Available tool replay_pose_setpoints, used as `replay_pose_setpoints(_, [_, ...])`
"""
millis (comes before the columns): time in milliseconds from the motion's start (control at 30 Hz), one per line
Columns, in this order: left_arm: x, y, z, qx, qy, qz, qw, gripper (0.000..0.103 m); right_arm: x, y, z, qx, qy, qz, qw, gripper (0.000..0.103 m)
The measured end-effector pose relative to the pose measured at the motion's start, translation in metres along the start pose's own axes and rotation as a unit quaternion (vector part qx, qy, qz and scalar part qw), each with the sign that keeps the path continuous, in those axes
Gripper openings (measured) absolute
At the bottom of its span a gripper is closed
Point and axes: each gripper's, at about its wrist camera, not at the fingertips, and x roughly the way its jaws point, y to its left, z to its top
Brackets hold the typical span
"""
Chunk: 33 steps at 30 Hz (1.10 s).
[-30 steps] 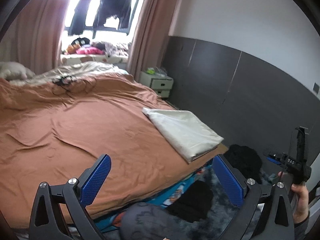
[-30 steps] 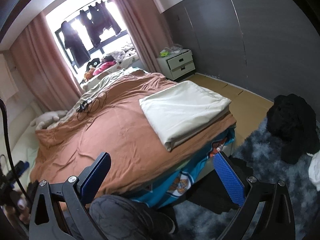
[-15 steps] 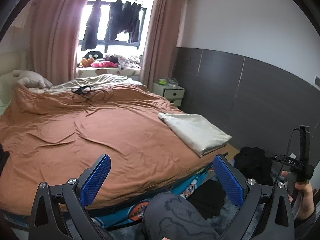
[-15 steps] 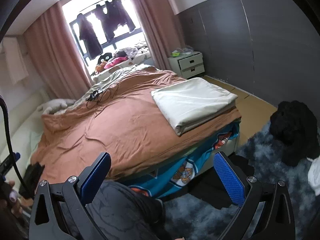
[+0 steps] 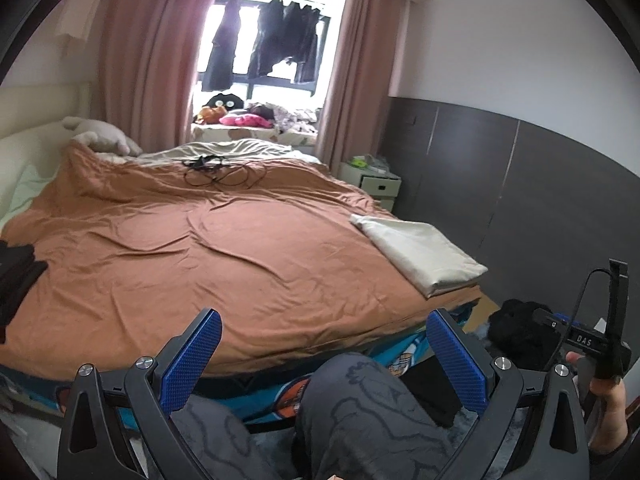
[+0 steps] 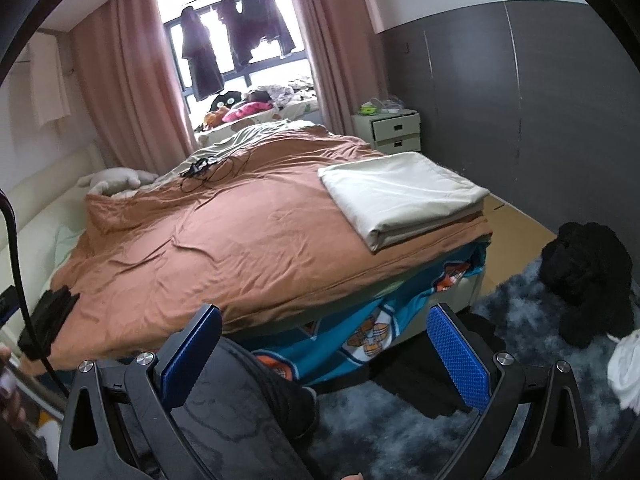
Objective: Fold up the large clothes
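A folded cream cloth (image 5: pixel 420 250) lies on the near right corner of the bed, on the brown cover (image 5: pixel 200 252); it also shows in the right wrist view (image 6: pixel 400 196). My left gripper (image 5: pixel 324 354) is open and empty, held off the foot of the bed above the person's knee. My right gripper (image 6: pixel 324 354) is open and empty, also off the foot of the bed. A dark folded garment (image 5: pixel 16 276) lies at the bed's left edge. A black clothes heap (image 6: pixel 584 276) sits on the floor rug to the right.
Black cables (image 5: pixel 216 170) lie on the far side of the bed. A white nightstand (image 6: pixel 394 132) stands by the dark wall. A plush toy (image 5: pixel 100 138) rests at the headboard side. Clothes hang in the window (image 5: pixel 272 40). A white item (image 6: pixel 624 368) lies on the rug.
Both grippers have drawn back and tilted up from the bed, so more of the room and bed shows. The folded cream cloth stays where it lay. Both jaws stay open.
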Motion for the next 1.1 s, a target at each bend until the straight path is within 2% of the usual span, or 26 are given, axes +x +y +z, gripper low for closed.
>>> replay_pose_setpoints(467, [-0.019,0.008,-0.041,0.013,-0.03,0.034,0.9989,0.102,0.002,0.036,-0.038,-0.013,-0.002,0.031,0.999,0.103])
replay_pose_setpoints(1100, [-0.027,0.008,-0.046,0.009,-0.03,0.049,0.9983,0.102,-0.001,0.043,-0.042,-0.015,-0.01,0.041,0.999,0.103])
